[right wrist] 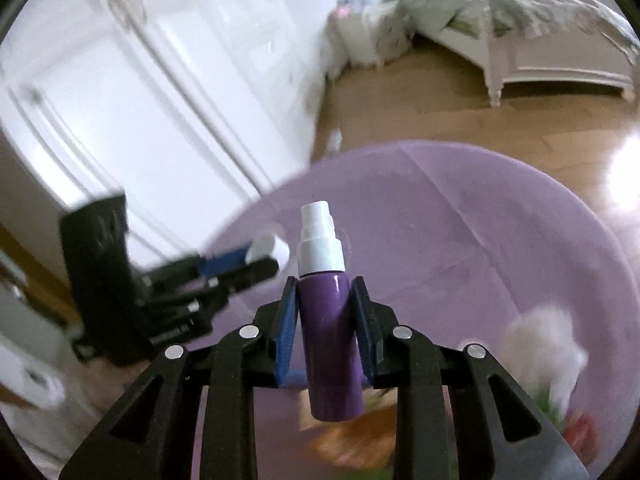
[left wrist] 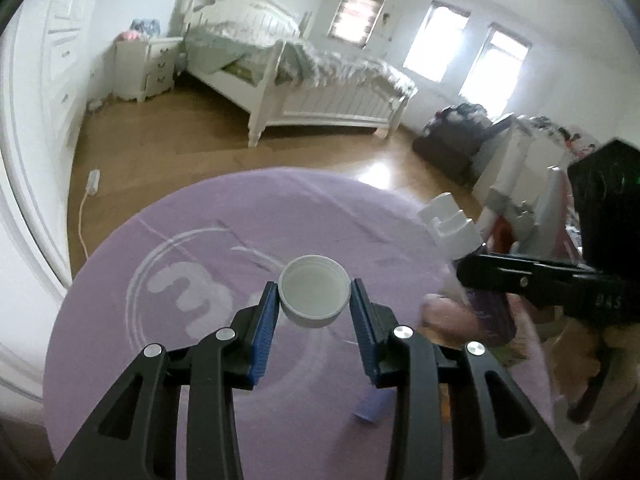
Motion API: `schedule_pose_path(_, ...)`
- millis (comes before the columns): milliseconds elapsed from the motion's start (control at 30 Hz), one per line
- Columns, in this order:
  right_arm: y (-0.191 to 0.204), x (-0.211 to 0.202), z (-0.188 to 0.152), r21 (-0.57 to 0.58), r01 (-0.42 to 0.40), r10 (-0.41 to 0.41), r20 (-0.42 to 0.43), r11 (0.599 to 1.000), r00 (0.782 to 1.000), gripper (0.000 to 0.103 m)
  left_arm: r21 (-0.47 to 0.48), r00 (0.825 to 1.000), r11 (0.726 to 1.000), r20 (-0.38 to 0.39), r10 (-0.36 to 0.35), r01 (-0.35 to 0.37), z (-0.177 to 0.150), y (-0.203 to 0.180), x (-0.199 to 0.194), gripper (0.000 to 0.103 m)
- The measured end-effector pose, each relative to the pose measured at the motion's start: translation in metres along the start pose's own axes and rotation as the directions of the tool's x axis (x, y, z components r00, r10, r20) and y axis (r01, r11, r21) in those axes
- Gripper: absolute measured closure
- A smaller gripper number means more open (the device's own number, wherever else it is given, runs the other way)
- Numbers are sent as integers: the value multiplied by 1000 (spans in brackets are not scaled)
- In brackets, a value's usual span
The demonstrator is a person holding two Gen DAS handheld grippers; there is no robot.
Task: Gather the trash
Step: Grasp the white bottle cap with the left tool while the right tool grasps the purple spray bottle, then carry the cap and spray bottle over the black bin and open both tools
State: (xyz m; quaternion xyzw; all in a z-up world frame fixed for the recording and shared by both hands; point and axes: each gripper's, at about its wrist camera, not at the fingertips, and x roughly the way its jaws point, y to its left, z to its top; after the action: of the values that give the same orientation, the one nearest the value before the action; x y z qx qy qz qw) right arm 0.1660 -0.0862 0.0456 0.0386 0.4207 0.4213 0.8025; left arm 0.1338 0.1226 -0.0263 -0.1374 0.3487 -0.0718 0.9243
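Observation:
My left gripper (left wrist: 314, 300) is shut on a white bottle cap (left wrist: 313, 297), its hollow side facing the camera, held above a round purple tabletop (left wrist: 224, 240). My right gripper (right wrist: 324, 294) is shut on a purple spray bottle (right wrist: 329, 332) with a white spray top (right wrist: 320, 240), held upright over the same purple tabletop (right wrist: 460, 248). In the left wrist view the right gripper (left wrist: 532, 280) shows at the right with the bottle's white top (left wrist: 450, 222). In the right wrist view the left gripper (right wrist: 240, 266) shows at the left with the cap (right wrist: 270, 250).
A white bed (left wrist: 304, 80), a white nightstand (left wrist: 150, 68) and a white wardrobe (right wrist: 120, 100) stand around the wood floor (left wrist: 168, 148). A crumpled white tissue (right wrist: 544, 352) and blurred colourful scraps (right wrist: 580, 436) lie on the table at the near right. Clutter (left wrist: 460, 136) stands by the windows.

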Motion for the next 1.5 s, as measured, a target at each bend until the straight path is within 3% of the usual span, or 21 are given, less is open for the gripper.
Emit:
schedule_pose_path(100,5,-47,-24,74,-36,26,128,997,991,76,23,999,999,29,-29,28,-5,-26,-22,67)
schedule_pose_path(233,-2,-105,-53,128,16,-49,254,992,966,76,75,997,995,47,-68,64,-14,-64,-42,67)
schedule_pose_path(400,-21,-175,-106,256,71,-169,387,964,906,76,147,991,982,39,-126,119,-27,-116,-52,67)
schedule_pose_path(500,-30,-211,-141,324,99,-239,430,941,871,76,190,988,971,24,-153,146,-36,-147,-50,67)
schedule_pose_path(667,-46,-237,-193,413,169,-362,453,895,814,76,222,976,952,-5,-216,211,-49,-189,-43,67)
schedule_pose_path(800,-68,-266,-231,491,203,-447,455,847,770,76,257,960,925,-43,-278,280,-61,-231,-31,67)
schedule_pose_path(967,-106,-293,-277,574,216,-520,439,790,733,76,307,933,881,-108,-343,359,-76,-279,-13,67)
schedule_pose_path(1200,-144,-316,-328,656,226,-585,399,720,706,76,330,891,829,-217,-398,451,-102,-335,22,67)
schedule_pose_path(1500,-177,-316,-358,721,215,-612,348,659,710,76,352,861,795,-324,-391,494,-133,-377,60,67)
